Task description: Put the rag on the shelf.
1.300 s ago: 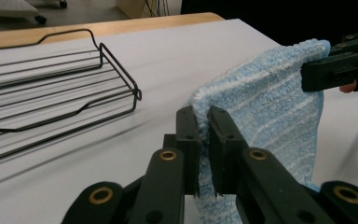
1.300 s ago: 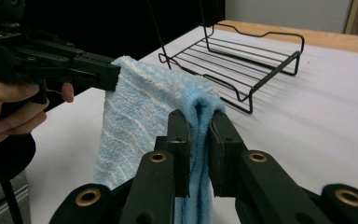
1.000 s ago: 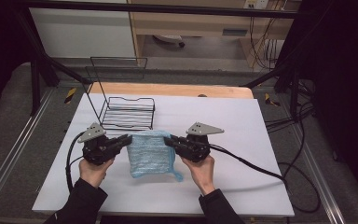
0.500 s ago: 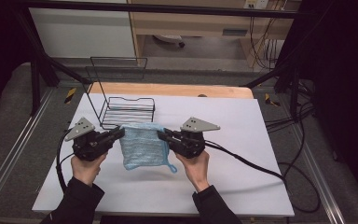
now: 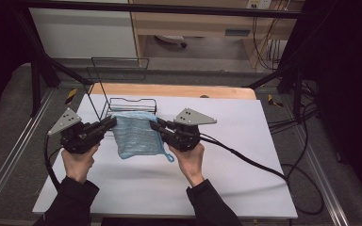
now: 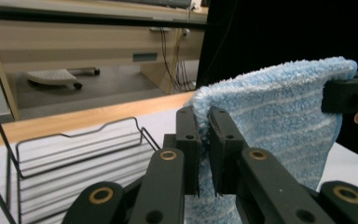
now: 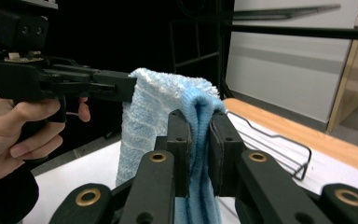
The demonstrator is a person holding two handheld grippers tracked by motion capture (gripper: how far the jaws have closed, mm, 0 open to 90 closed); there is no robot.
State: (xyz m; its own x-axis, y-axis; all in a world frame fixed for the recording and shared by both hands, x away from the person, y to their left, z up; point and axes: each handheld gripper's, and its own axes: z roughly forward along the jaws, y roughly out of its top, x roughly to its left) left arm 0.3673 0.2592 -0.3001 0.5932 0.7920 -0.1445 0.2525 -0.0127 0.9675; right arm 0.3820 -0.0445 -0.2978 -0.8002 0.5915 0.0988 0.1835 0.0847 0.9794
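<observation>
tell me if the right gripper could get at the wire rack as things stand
Probably not freely: the right gripper is shut on a top corner of the blue towel, which hangs between it and the wire rack just behind. It would need to let go first.

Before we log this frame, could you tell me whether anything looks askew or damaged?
Nothing stands out. The blue towel hangs evenly between the left gripper and right gripper, in front of the upright wire rack.
</observation>
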